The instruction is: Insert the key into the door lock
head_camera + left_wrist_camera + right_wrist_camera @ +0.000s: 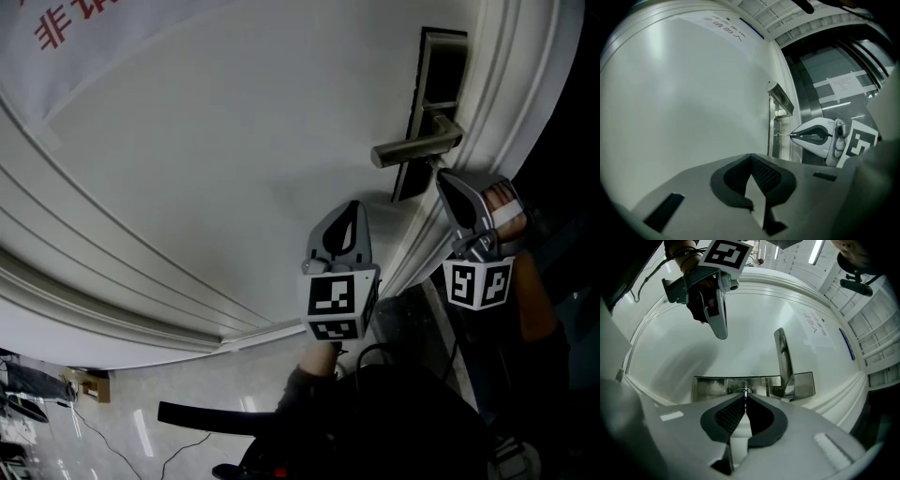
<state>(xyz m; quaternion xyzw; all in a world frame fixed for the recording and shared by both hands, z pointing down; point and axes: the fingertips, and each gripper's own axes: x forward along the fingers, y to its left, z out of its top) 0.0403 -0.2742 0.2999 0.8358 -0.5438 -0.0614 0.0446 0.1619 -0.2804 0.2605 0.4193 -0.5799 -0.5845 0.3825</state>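
So here's where I'm at: my right gripper [745,398] is clamped tight on the key [746,392], jaws pinched right down on the thin blade so it sticks out straight ahead, which is the only way I can aim it. The key tip is right up against the round cylinder in the metal lock plate [712,387], just below the lever handle [783,359]. From the side it looks like the tip is touching the plate, but honestly I can't tell if it's actually gone into the slot at all. I've got that gripper square-on to the door [234,141] so the blade lines up with the keyhole instead of scraping across the plate. My left gripper [752,159] is closed with nothing in it, parked a bit off to the side, close to the door panel but clear of the lock, basically out of the way since this is a one-handed job. I reckon the next bit is a gentle straight push, and if the blade is tilted even slightly it'll jam at the slot
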